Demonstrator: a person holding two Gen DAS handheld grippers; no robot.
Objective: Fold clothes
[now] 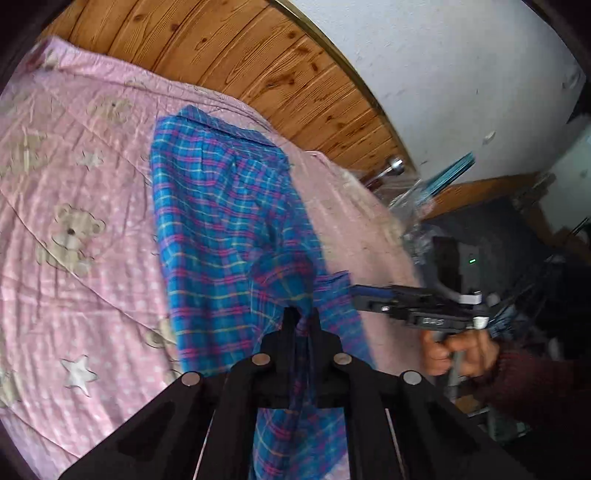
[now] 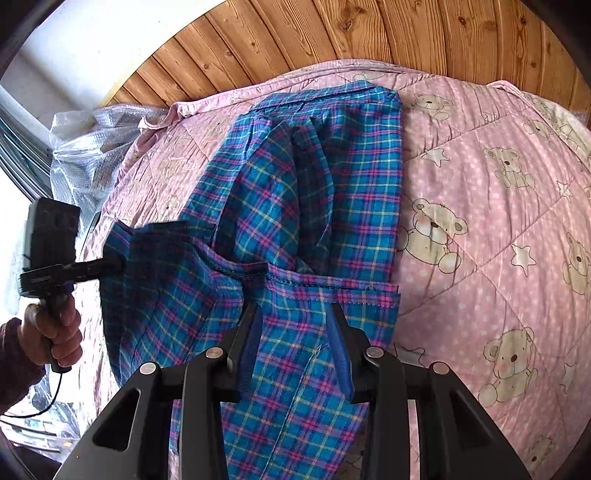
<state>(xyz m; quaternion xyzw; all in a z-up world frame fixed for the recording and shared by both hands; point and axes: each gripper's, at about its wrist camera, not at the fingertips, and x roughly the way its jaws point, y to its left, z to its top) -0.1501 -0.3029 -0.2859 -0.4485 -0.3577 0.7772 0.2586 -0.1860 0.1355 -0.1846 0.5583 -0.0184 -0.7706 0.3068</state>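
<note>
Left wrist view shows the left tongs (image 1: 301,317) pinching the plaid shirt (image 1: 229,221), which lies on the pink quilt (image 1: 74,221); the right tongs (image 2: 293,314) sit spread over its hem.

Plaid shirt (image 2: 314,177), blue with pink and yellow lines, lay lengthwise on the pink bear-print quilt (image 2: 480,221), collar end toward the wooden headboard (image 2: 332,33). Cloth was partly folded and rumpled, one side doubled over the middle. Near hem was lifted off the bed, bunched and hanging.
</note>
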